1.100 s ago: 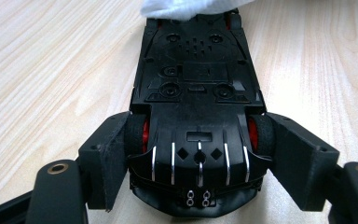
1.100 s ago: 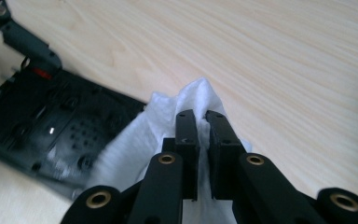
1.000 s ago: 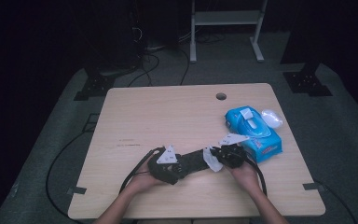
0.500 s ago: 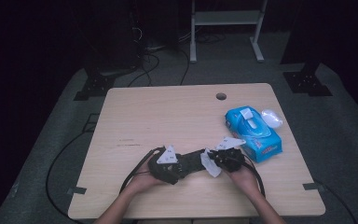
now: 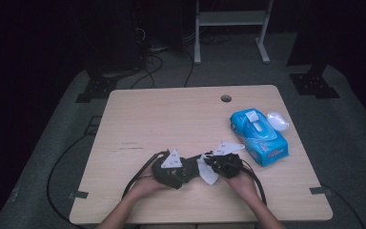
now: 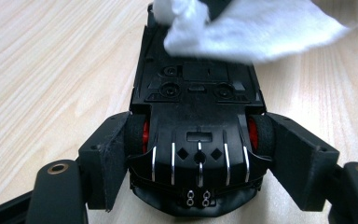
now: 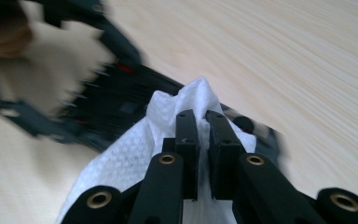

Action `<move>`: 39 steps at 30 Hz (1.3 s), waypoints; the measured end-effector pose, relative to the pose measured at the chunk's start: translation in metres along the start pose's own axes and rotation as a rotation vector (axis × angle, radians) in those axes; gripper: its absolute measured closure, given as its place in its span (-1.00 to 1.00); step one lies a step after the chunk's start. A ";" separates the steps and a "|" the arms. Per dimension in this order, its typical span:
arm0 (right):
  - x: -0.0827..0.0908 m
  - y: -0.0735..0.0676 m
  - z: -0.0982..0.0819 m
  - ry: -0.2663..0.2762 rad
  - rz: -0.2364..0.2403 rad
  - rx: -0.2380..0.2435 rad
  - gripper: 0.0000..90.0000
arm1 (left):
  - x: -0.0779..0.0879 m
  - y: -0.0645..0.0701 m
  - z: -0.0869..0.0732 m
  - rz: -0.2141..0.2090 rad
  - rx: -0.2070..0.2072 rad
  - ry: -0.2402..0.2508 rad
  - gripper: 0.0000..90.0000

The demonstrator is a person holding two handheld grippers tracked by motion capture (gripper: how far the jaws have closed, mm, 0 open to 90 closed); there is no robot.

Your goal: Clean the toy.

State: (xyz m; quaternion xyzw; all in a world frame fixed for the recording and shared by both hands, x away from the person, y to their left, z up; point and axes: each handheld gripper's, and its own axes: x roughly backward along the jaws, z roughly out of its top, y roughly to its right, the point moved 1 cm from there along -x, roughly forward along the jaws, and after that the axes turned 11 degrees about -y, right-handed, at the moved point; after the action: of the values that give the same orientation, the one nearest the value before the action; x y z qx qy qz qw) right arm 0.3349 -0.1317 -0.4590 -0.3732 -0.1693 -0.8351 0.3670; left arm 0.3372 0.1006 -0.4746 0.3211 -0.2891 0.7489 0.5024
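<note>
I have the black toy car (image 6: 198, 135) upside down at the near middle of the table (image 5: 171, 114), my left gripper (image 6: 198, 154) clamped across its rear wheels. It is rigid, light plastic, and the rubbery tyres give the pads a better hold than the slick body would. My right gripper (image 7: 204, 140) is pinched shut on a wet wipe (image 7: 168, 121), soft and limp, draped over the car's far end. The wipes pack (image 5: 259, 135) lies to the right.
</note>
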 end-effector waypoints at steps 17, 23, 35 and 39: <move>-0.014 -0.011 0.017 0.020 0.030 0.015 0.85 | 0.000 -0.001 0.001 -0.010 0.005 -0.003 -0.42; -0.014 0.007 0.019 -0.001 -0.042 -0.012 0.86 | 0.000 -0.001 0.001 -0.008 -0.001 -0.002 -0.41; -0.018 0.036 0.015 -0.010 -0.057 -0.101 0.85 | 0.001 -0.001 0.001 -0.006 -0.001 0.004 -0.41; -0.011 0.039 0.006 -0.025 -0.067 -0.107 0.85 | 0.001 -0.002 0.001 -0.007 -0.003 0.005 -0.41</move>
State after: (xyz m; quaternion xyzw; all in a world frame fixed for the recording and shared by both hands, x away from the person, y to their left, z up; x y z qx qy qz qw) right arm 0.3717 -0.1493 -0.4631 -0.3968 -0.1416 -0.8501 0.3161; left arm 0.3387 0.1007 -0.4733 0.3193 -0.2878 0.7475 0.5065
